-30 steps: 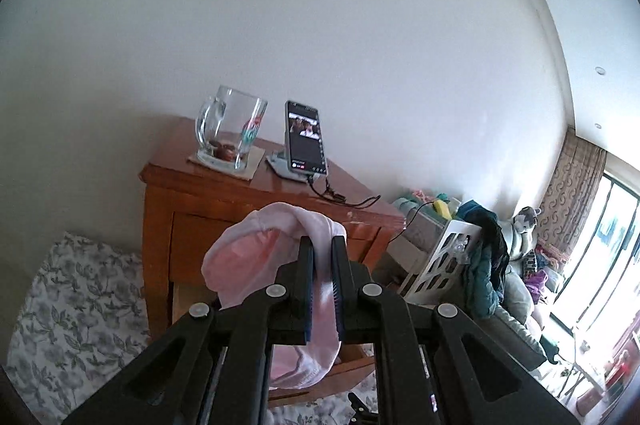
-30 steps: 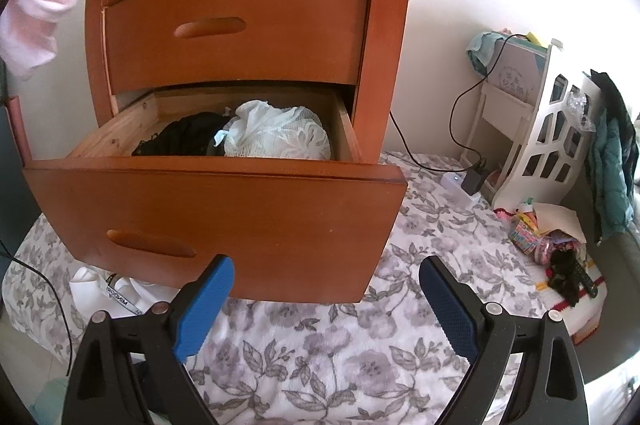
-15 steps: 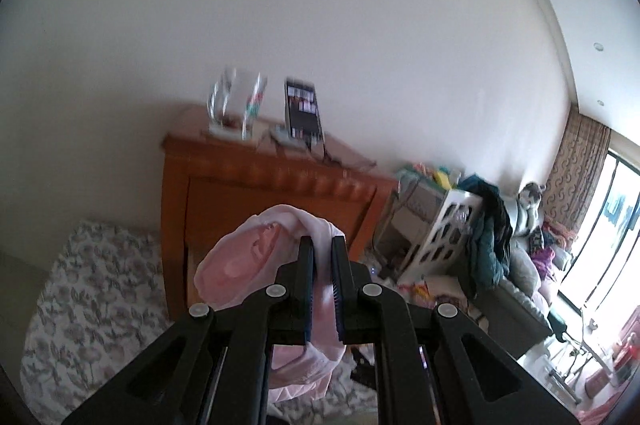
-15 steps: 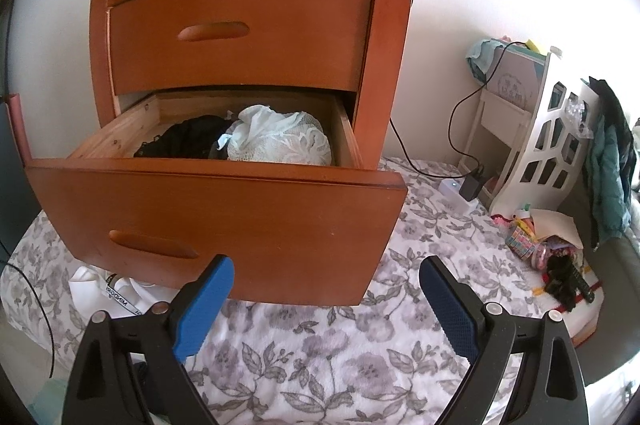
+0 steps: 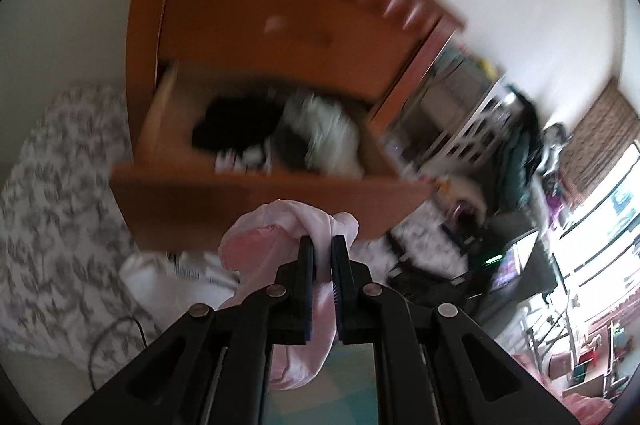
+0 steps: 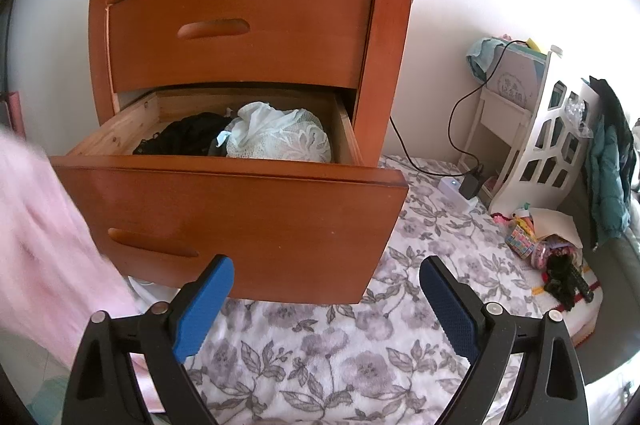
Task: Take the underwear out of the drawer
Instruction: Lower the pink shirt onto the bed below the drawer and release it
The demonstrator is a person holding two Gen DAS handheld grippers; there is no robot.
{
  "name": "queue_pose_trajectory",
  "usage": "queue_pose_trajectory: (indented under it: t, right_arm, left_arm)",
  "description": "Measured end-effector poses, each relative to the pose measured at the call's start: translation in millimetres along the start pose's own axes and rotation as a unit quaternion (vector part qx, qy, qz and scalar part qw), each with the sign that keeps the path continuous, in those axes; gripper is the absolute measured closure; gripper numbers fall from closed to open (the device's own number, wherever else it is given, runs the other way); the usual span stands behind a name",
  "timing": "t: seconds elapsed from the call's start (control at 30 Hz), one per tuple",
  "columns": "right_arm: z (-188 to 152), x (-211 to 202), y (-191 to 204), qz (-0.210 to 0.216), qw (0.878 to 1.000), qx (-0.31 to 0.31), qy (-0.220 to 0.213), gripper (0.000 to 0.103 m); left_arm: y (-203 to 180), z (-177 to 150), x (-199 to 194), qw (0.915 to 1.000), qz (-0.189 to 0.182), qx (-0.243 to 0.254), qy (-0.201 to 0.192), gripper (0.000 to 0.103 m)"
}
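The left gripper (image 5: 323, 245) is closed tight on the soft pink cotton underwear (image 5: 276, 237), already outside the open lower wooden drawer (image 6: 224, 201), while the right gripper (image 6: 326, 299) waits half open and empty, probably for the black garment (image 6: 184, 139) and the white lace piece (image 6: 276, 137) inside.

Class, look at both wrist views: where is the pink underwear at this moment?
The pink underwear is out of the drawer, pinched in the shut left gripper in front of the open lower drawer; in the right wrist view it hangs blurred at the left edge.
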State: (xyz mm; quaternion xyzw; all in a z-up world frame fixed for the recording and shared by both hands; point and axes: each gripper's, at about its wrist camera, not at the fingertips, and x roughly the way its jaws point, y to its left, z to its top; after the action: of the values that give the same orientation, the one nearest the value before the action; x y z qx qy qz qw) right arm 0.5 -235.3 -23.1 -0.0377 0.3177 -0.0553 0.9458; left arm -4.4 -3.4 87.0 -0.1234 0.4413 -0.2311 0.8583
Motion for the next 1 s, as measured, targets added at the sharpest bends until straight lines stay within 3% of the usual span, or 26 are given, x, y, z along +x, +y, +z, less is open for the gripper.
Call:
queue_pose_trajectory:
  t: [0.23,0.67,1.0]
  right_arm:
    - [-0.4,0.7,-1.6,0.002,1.0,0.003,0.001,0.007]
    - [-0.2,2.2,-4.1,0.005,1.0,0.009,0.004,0.007]
    - [-0.2,3.8,-6.0,0.007,1.0,0.014,0.006,0.006]
  left_arm:
    - [20.4,-26.1,63.3,0.9969,0.04,-0.023,0.063,0.095]
    - [20.5,-35.0,124.9,0.9893,0.125,0.011,0.075,0.094]
    - [19.7,-37.2,147.7,0.9774,0.198,0.028,0.068,0.094]
